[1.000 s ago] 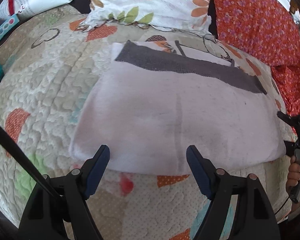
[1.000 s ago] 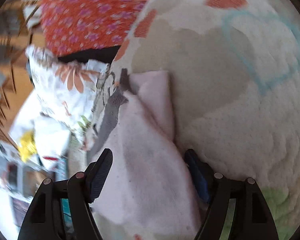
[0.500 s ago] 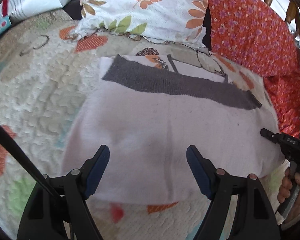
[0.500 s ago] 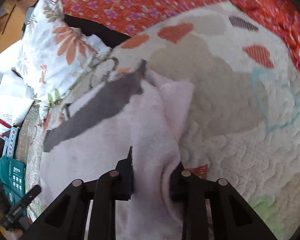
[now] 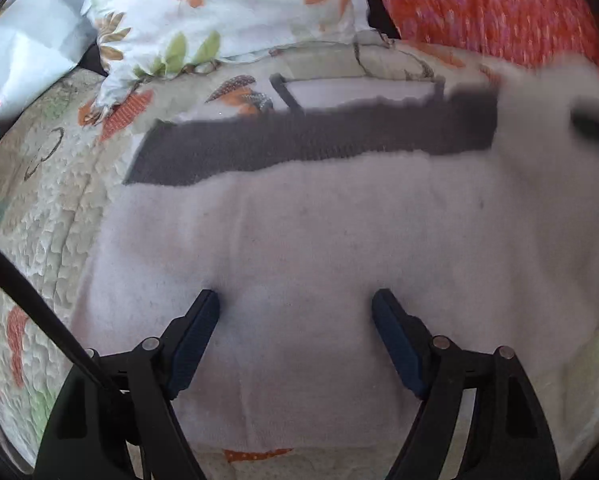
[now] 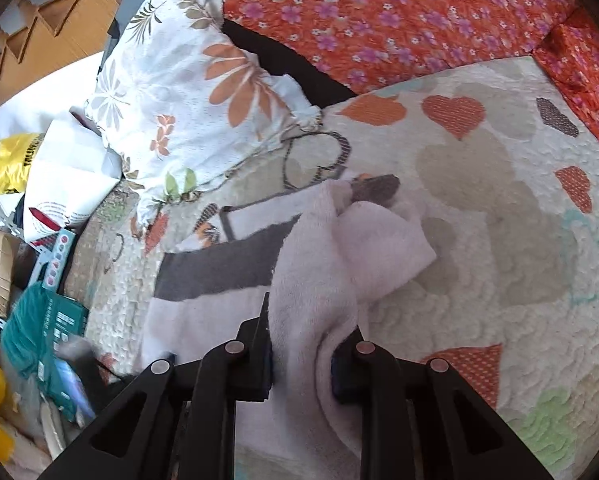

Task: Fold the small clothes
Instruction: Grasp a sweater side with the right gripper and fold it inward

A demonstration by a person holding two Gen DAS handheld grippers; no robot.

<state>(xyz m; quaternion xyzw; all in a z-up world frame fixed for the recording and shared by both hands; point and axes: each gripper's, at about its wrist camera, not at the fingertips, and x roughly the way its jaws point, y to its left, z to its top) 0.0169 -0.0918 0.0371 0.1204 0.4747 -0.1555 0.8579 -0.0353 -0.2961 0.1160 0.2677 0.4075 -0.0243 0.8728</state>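
We find the right claw [image 6: 301,354] clamped on the pale garment's [image 5: 319,240] right edge, lifting it to fold across. Our left claw [image 5: 295,320], fingers apart, rests on the garment's near hem, apparently to pin it. Beyond its grey band [image 5: 299,144], the quilted bed [image 6: 499,220] carries a floral pillow [image 6: 187,92].

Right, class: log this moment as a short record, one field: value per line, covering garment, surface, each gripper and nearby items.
garment: pale pink garment with a dark grey band, lying flat
surface: quilted heart-print bedspread
left gripper: open, fingers over the near hem
right gripper: shut on the garment's edge, lifting it into a fold
nearby: floral pillow, orange flowered fabric
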